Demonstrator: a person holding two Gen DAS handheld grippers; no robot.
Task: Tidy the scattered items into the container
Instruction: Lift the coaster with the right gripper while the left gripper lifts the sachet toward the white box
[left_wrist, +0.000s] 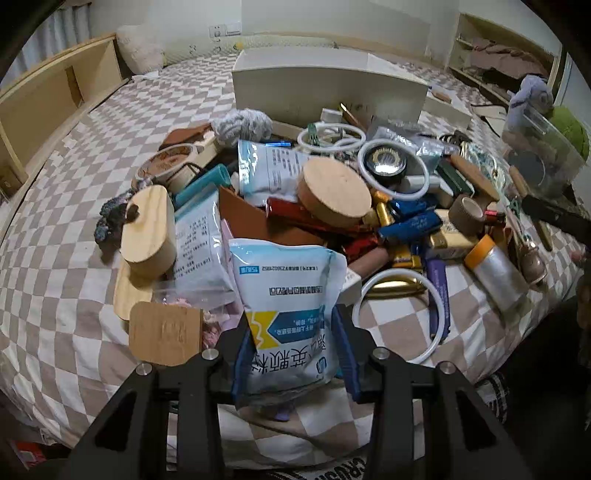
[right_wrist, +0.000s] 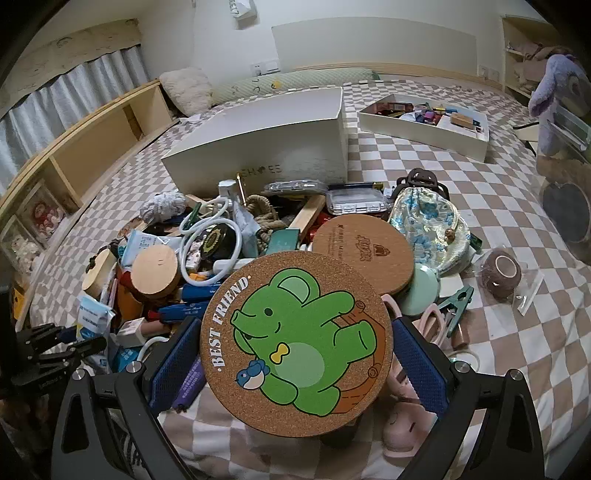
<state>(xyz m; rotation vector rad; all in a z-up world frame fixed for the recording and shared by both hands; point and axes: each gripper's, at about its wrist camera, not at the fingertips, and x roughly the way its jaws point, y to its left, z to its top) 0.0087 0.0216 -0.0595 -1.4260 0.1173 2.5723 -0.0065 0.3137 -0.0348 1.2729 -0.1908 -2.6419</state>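
My left gripper (left_wrist: 293, 343) is shut on a white and blue medicine pouch (left_wrist: 288, 306), held at the near edge of a pile of scattered items (left_wrist: 332, 199) on the checkered bed. My right gripper (right_wrist: 295, 354) is shut on a round cork coaster with a green bear (right_wrist: 295, 343), held above the same pile (right_wrist: 229, 251). A white shoe box (right_wrist: 266, 147) stands behind the pile; it also shows in the left wrist view (left_wrist: 325, 88). A shallow white tray (right_wrist: 424, 122) holding several small items lies to its right.
A second cork coaster (right_wrist: 364, 251), a floral pouch (right_wrist: 428, 229), a tape roll (right_wrist: 498, 273) and a green clip (right_wrist: 458, 302) lie right of the pile. A wooden lid (left_wrist: 334, 192), white rings (left_wrist: 395, 170) and a clear tub (left_wrist: 543, 155) lie in the left wrist view. A wooden shelf (right_wrist: 92, 147) runs along the bed's left side.
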